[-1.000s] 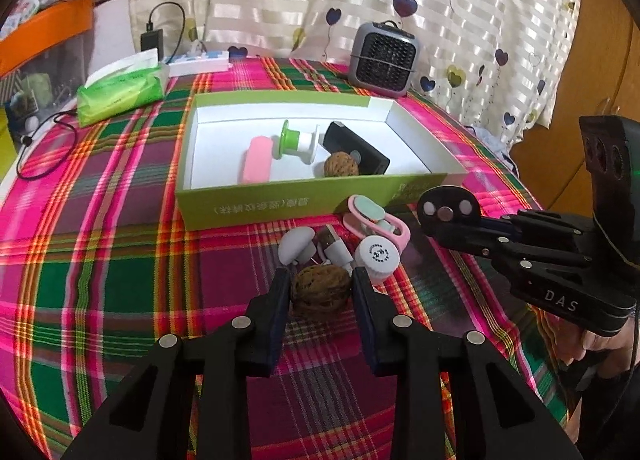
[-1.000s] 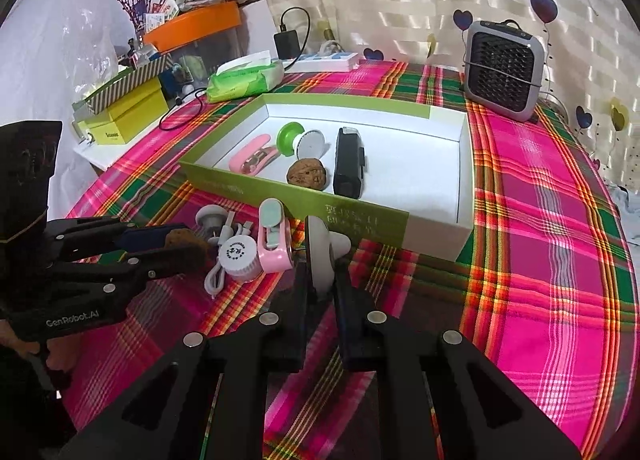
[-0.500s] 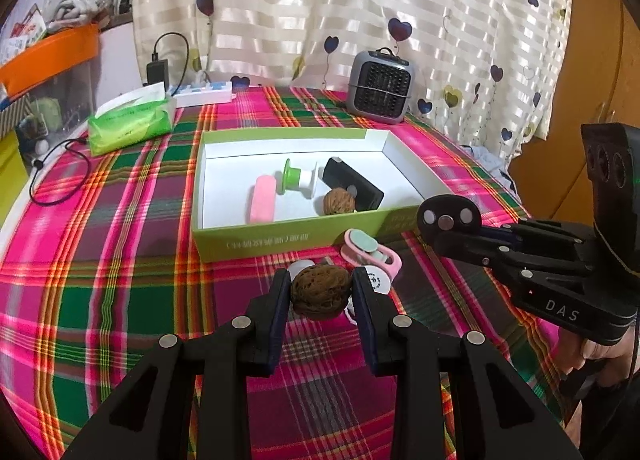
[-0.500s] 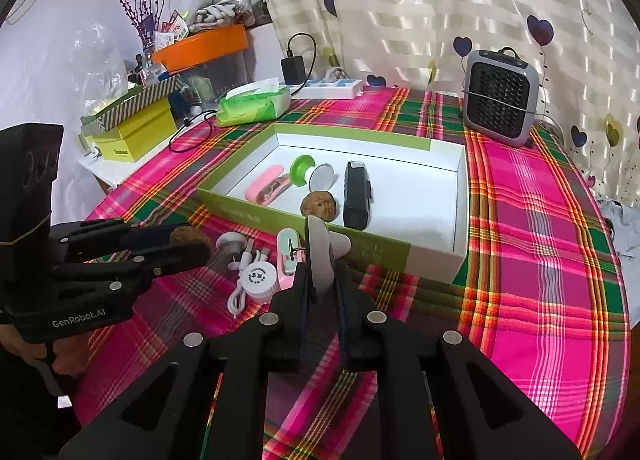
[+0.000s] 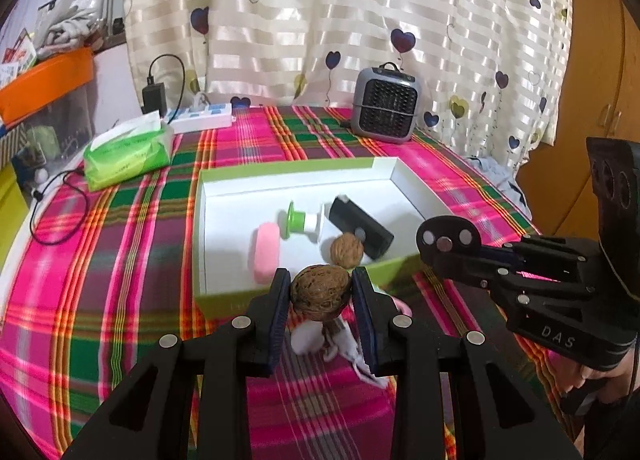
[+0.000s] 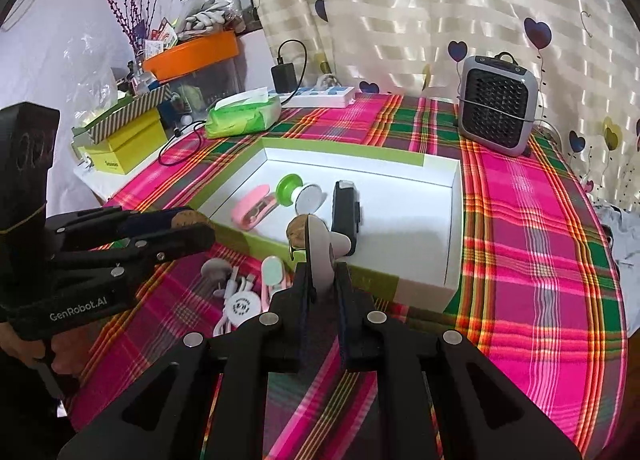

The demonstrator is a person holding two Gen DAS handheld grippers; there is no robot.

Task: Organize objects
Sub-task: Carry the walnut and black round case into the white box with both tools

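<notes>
Left wrist view: the left gripper has its jaws clamped on a walnut, held just near of the green box. The right gripper pinches a white suction-cup piece at the box's near wall.

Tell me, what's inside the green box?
In the box lie a pink case, a green-and-white spool, a black gadget and a walnut. The near wall and the held walnut hide a strip of its floor.
</notes>
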